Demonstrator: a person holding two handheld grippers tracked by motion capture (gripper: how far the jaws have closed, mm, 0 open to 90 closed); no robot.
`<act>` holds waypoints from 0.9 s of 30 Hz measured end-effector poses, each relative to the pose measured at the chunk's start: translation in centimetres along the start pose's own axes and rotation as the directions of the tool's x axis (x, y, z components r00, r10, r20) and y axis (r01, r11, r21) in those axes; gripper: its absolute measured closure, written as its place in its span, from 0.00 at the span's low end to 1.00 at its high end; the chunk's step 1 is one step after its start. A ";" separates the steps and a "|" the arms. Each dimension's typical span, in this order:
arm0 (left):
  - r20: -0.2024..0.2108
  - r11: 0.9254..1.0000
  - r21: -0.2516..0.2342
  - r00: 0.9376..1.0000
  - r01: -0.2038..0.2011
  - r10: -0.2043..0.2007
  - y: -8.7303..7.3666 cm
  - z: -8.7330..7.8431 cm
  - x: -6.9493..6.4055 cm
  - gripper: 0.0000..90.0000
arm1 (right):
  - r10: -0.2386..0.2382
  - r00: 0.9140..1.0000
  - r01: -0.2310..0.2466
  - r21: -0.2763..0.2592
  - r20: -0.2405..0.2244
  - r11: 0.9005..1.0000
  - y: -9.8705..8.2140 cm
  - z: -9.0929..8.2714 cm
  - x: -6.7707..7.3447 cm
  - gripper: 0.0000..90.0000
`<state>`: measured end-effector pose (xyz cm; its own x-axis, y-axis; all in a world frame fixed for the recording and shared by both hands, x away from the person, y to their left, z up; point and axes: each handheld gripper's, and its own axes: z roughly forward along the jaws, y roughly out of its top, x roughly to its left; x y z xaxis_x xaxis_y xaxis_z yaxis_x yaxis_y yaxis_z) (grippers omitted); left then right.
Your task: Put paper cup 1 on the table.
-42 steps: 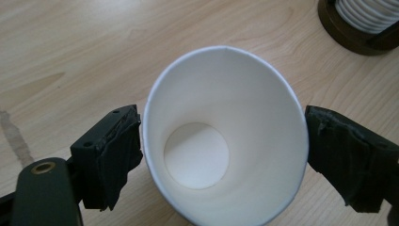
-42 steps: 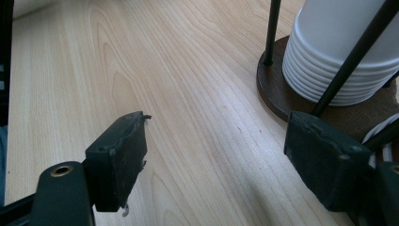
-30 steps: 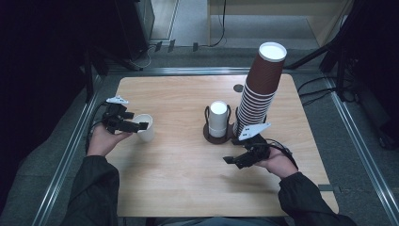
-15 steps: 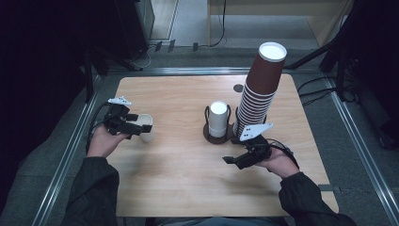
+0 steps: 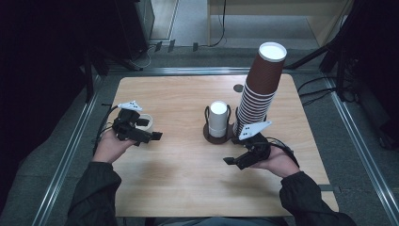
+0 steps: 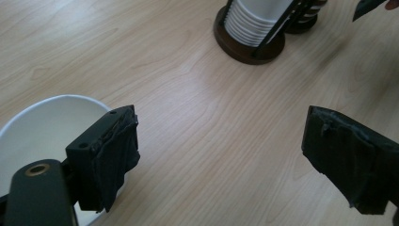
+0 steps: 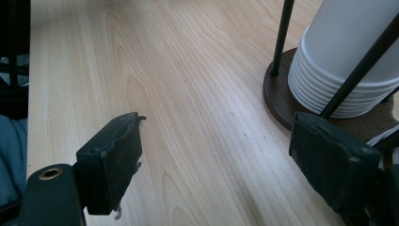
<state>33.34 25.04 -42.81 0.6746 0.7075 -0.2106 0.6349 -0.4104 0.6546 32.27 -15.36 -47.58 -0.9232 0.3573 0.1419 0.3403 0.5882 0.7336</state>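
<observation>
A white paper cup [image 5: 145,122] [image 6: 42,127] stands upright at the table's left. My left gripper [image 5: 153,137] [image 6: 221,155] lies just in front of it, open; its jaws have just been opening and only bare wood is between them. One jaw overlaps the cup's rim in the left gripper view. A stack of white cups [image 5: 218,117] [image 7: 348,61] [image 6: 254,23] sits in a black wire holder on a round brown base [image 7: 282,99]. My right gripper [image 5: 233,161] [image 7: 211,160] is open in front of it, jaws just widened, nothing between them.
A tall leaning stack of brown cups [image 5: 261,89] rises right of the white stack, just behind my right hand. A small dark hole [image 5: 238,88] marks the table's far side. Metal rails [image 5: 70,150] run along both table sides. Bare wood [image 5: 188,169] lies between my hands.
My left gripper has slid right and nearer along the white cup, its tips now past the cup, which stays in place. The right hand has kept still.
</observation>
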 end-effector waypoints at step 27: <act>0.082 0.997 -0.016 0.994 -0.072 0.073 -0.2 3.5 -4.9 0.31 | -0.015 1.000 0.015 0.002 0.000 1.000 -0.2 -1.7 0.0 0.42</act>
<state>31.25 19.66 -44.41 0.7479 0.6259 -0.2213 0.5784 -0.4508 0.6798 31.85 -16.73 -46.60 -0.9280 0.3489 0.1308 0.3271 0.5947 0.7344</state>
